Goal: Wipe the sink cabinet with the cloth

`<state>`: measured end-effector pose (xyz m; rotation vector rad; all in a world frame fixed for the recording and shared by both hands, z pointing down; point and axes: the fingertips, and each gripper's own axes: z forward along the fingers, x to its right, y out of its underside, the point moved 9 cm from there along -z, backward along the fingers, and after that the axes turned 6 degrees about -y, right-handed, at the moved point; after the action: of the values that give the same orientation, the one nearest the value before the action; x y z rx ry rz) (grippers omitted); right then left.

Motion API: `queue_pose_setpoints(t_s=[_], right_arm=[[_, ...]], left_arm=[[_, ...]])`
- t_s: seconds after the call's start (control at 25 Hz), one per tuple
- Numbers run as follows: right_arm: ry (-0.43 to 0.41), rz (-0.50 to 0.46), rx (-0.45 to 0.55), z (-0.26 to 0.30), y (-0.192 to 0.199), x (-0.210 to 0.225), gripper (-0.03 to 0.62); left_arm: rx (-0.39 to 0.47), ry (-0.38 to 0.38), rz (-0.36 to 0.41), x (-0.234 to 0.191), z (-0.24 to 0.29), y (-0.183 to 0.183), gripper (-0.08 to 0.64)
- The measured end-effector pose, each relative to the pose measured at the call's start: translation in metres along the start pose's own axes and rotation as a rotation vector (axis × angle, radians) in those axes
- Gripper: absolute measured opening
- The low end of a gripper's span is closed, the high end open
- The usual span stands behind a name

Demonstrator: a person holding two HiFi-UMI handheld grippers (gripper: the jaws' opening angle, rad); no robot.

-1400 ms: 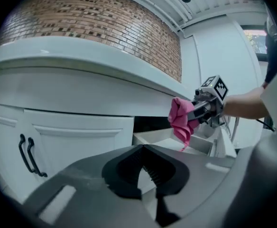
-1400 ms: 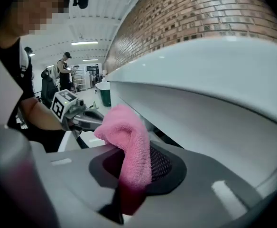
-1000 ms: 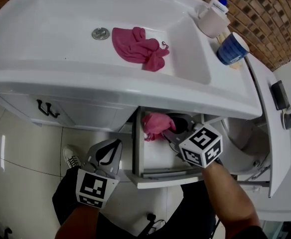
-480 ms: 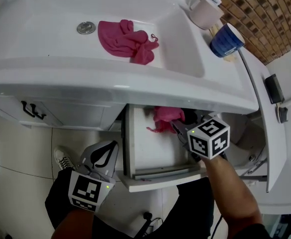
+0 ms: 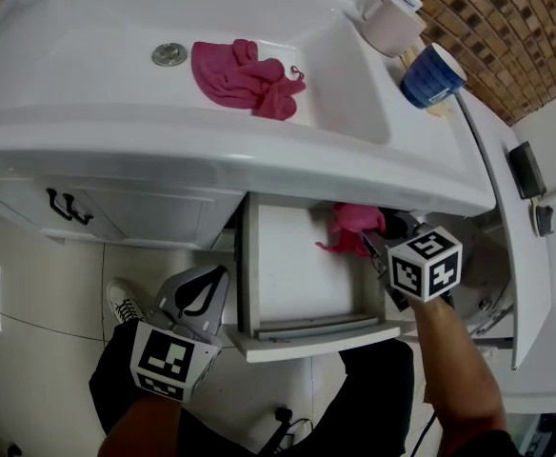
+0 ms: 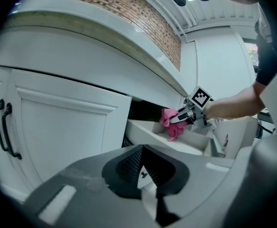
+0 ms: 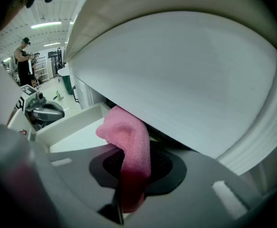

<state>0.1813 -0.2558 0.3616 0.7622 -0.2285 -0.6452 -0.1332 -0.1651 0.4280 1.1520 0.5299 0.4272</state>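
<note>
Right hand-held gripper clamps one pink cloth, second cloth in sink; left hand-held gripper closed.

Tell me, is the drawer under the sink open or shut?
Open. The drawer sticks out past the sink's front edge, and its white floor shows. The right gripper holds a cloth over it.

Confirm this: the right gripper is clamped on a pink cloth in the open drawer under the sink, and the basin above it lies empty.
The basin is not empty: the head view shows a second pink cloth lying in it beside the drain. The rest holds: the right gripper is clamped on a pink cloth in the open drawer under the sink.
</note>
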Motion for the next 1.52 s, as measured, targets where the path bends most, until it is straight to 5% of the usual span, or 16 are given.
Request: queue_pose_setpoints(t_s=[0.48, 1.0, 1.24, 1.52], right_arm=[[0.023, 0.017, 0.005, -0.016, 0.007, 0.014, 0.08], [-0.409, -0.229, 0.049, 0.013, -0.042, -0.112, 0.08], [-0.423, -0.347, -0.03, 0.029, -0.029, -0.123, 0.08], [-0.333, -0.356, -0.118, 0.015, -0.006, -0.085, 0.08]], left_arm=[[-0.001, 0.001, -0.015, 0.002, 0.002, 0.001, 0.006], [0.013, -0.001, -0.024, 0.001, -0.005, -0.001, 0.006], [0.014, -0.002, -0.017, 0.0, -0.007, 0.0, 0.006], [0.012, 0.002, -0.021, 0.001, -0.003, -0.001, 0.006]])
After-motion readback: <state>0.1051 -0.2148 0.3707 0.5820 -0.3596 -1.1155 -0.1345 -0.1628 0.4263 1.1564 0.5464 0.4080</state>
